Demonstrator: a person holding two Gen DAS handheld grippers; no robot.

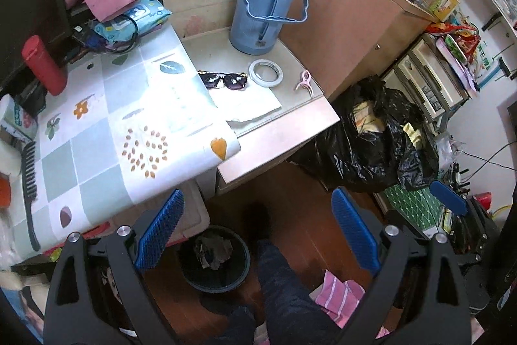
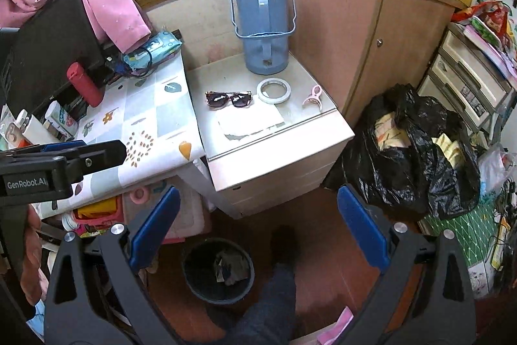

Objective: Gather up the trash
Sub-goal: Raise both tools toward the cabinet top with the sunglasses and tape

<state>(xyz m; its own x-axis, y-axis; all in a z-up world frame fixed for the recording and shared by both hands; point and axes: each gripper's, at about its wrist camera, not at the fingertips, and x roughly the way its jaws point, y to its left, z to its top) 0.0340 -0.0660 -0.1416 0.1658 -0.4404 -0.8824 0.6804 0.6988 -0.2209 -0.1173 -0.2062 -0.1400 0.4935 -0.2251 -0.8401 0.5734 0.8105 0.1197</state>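
A small black waste bin point(image 1: 215, 261) point(image 2: 218, 270) stands on the wooden floor under the table edge, with crumpled grey paper point(image 1: 214, 250) point(image 2: 232, 268) inside. My left gripper point(image 1: 258, 230) hangs open above the floor, just right of the bin, nothing between its blue pads. My right gripper point(image 2: 258, 227) is open too, high over the floor beside the bin. The left gripper's black body point(image 2: 61, 164) shows at the left of the right wrist view. A torn white paper sheet point(image 1: 250, 105) point(image 2: 248, 120) lies flat on the low white cabinet point(image 2: 278, 164).
On the cabinet stand a blue thermos point(image 2: 263, 18), sunglasses point(image 2: 229, 99), a tape roll point(image 2: 274, 90) and a pink clip point(image 2: 312, 99). A full black rubbish bag point(image 2: 413, 151) sits on the floor at right. A patterned tablecloth point(image 1: 106, 131) covers the cluttered table. A person's leg point(image 1: 284, 290) is below.
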